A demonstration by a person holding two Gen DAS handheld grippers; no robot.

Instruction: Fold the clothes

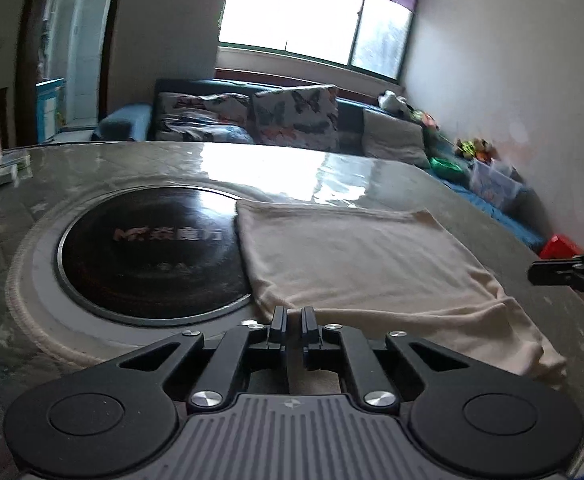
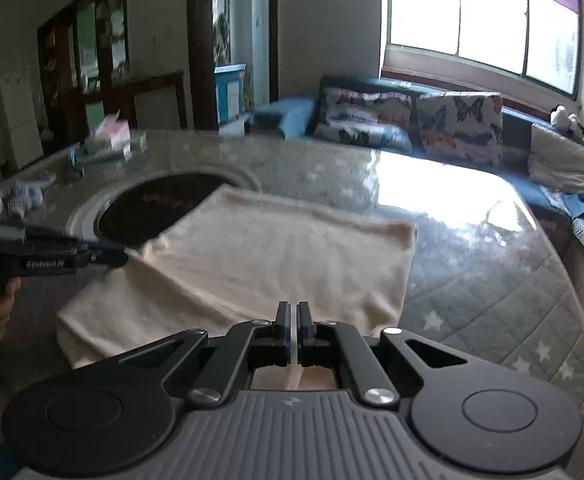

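Under a bright window (image 1: pixel 315 12) and a cushioned sofa (image 2: pixel 411 120), the glass-covered tabletop (image 2: pixel 471 248) carries a cream garment (image 1: pixel 355 256) overlapping its round black burner (image 1: pixel 148 248), the left gripper (image 1: pixel 293 316) pinching its near edge, the right gripper (image 2: pixel 294 312) clamped on another fold.

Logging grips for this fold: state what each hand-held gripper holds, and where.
Left hand-held gripper pinches the cream garment at its near edge. Right hand-held gripper looks shut on the same garment's near edge.
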